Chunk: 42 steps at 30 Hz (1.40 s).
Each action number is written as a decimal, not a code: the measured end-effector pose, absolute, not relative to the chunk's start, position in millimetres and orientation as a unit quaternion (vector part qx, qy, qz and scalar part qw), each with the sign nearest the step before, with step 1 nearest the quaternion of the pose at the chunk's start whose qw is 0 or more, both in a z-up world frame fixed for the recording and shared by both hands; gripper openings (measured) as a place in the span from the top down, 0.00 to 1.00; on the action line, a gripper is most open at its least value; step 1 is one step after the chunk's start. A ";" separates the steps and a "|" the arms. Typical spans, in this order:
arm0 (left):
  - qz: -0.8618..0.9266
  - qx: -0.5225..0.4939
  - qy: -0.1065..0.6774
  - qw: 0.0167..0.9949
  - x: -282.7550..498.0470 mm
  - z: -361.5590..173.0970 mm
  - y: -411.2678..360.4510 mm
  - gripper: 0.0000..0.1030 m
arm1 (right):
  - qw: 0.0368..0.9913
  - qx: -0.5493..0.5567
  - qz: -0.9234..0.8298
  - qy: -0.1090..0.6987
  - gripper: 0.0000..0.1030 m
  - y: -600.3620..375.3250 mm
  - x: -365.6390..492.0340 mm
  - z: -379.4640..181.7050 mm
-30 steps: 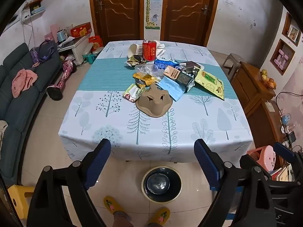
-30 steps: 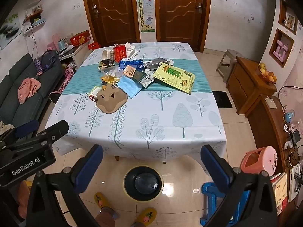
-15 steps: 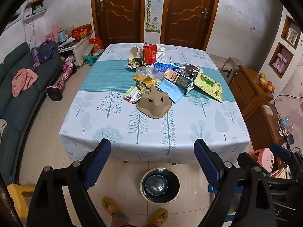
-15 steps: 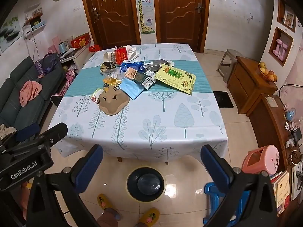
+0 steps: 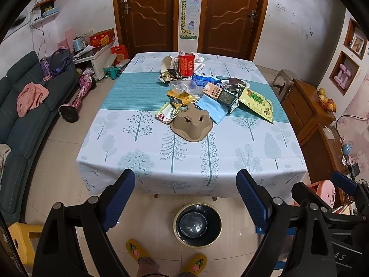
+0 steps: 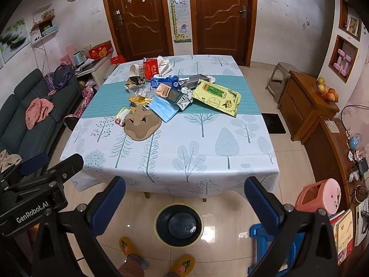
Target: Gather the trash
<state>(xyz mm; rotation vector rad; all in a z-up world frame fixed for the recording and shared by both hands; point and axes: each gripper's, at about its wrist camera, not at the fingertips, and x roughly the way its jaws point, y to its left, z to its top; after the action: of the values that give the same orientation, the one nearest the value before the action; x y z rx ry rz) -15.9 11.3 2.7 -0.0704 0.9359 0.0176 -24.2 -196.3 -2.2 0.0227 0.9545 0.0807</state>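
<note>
Just starting: nothing picked up yet. Left gripper (image 5: 185, 195) wide open and empty, held high in front of the table (image 5: 265, 161). Right gripper (image 6: 184, 199) wide open and empty too, beside the left one. Trash pile (image 5: 203, 92) far ahead of both jaws, past a bare stretch of tablecloth. Brown paper tray (image 5: 192, 124) lying closest, with a blue face mask (image 5: 211, 107), yellow-green packet (image 5: 257, 101) and red carton (image 5: 186, 64) behind it. Bin (image 5: 197, 224) on the floor right below the jaws, near two yellow slippers (image 5: 136, 250). Next, probably reach forward and down to the tray, then close on its edge. Nothing blocking the way, but pieces overlap, so might drag neighbours along.
</note>
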 end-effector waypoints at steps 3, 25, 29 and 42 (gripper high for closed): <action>0.009 -0.033 0.450 0.892 -15.9 4.1 11.0 0.14 | 0.887 0.011 0.039 0.459 0.00 -196.0 -24.4 -1.9; 0.010 -0.026 0.437 0.899 -20.2 10.5 10.7 0.14 | 0.888 0.013 0.040 0.457 0.00 -196.4 -24.5 -1.6; 0.009 -0.027 0.437 0.899 -20.3 10.4 10.9 0.14 | 0.889 0.012 0.040 0.457 0.00 -196.1 -24.8 -1.6; 0.011 -0.024 0.441 0.897 -21.9 8.2 12.3 0.14 | 0.888 0.012 0.040 0.458 0.00 -194.4 -25.1 -1.4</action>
<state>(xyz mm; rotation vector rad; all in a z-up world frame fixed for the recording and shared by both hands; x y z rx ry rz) -21.9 12.3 8.2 -0.0493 0.9140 0.0236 -25.1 -194.4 -1.4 0.0258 0.9518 0.0823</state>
